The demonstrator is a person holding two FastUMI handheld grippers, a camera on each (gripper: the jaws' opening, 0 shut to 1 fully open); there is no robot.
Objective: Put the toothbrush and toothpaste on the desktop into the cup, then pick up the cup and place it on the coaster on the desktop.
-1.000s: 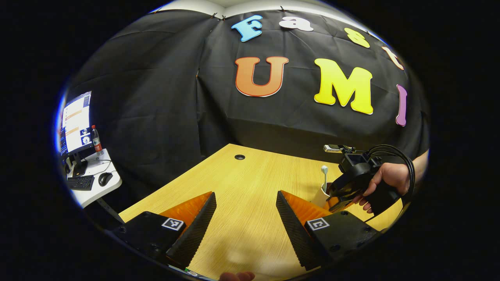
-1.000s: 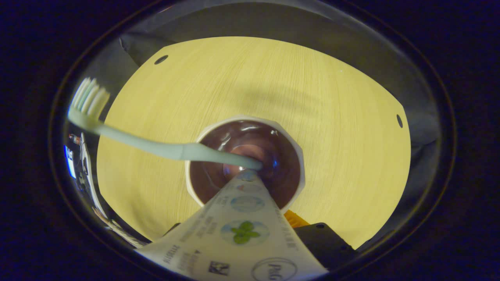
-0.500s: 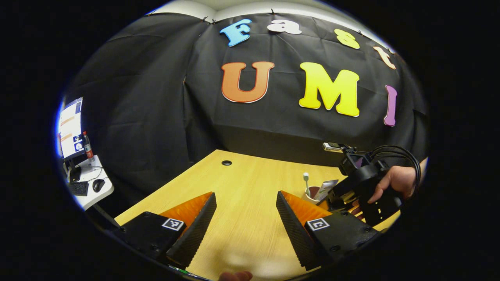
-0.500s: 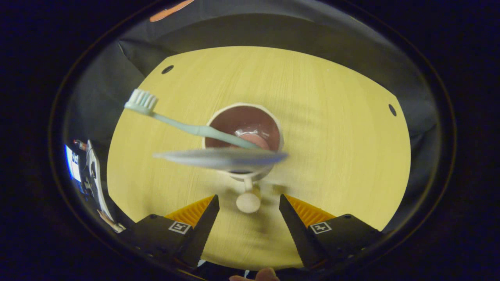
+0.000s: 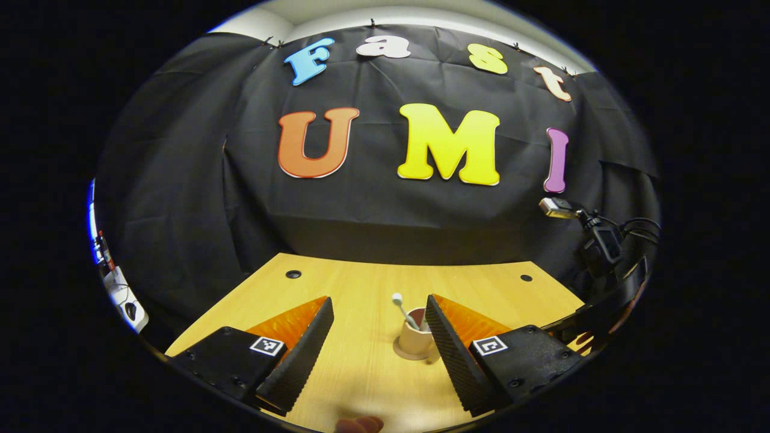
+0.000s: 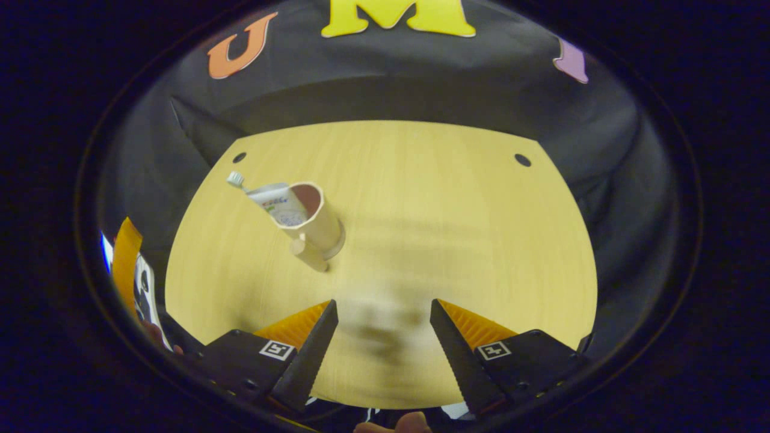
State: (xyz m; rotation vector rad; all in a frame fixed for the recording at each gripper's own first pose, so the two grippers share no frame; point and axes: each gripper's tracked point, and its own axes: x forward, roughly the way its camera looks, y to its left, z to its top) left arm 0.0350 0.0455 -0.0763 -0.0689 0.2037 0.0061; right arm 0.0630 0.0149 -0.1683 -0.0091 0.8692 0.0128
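Note:
A tan cup [image 6: 317, 220] with a dark inside stands upright on the wooden desk [image 6: 457, 228]. The toothbrush [image 6: 234, 178] and the toothpaste tube [image 6: 277, 202] lean out of it to the left. My right gripper [image 6: 383, 304] is open and empty, held back from the cup, which lies ahead to its left. In the left gripper view the cup [image 5: 412, 338] shows farther off between the fingers of my open, empty left gripper [image 5: 379, 300], with the toothbrush head [image 5: 397, 297] sticking up. A round tan base shows under the cup; I cannot tell whether it is the coaster.
The desk has small round cable holes [image 6: 522, 160] near its far corners. Black cloth closes off the back. The right gripper's body and cables [image 5: 601, 248] hang at the right edge of the left gripper view. A side table [image 5: 123, 297] stands far left.
The right gripper let the toothpaste go into the cup, opened and drew back and up. The left gripper swung round to the right, so the cup now shows between its fingers.

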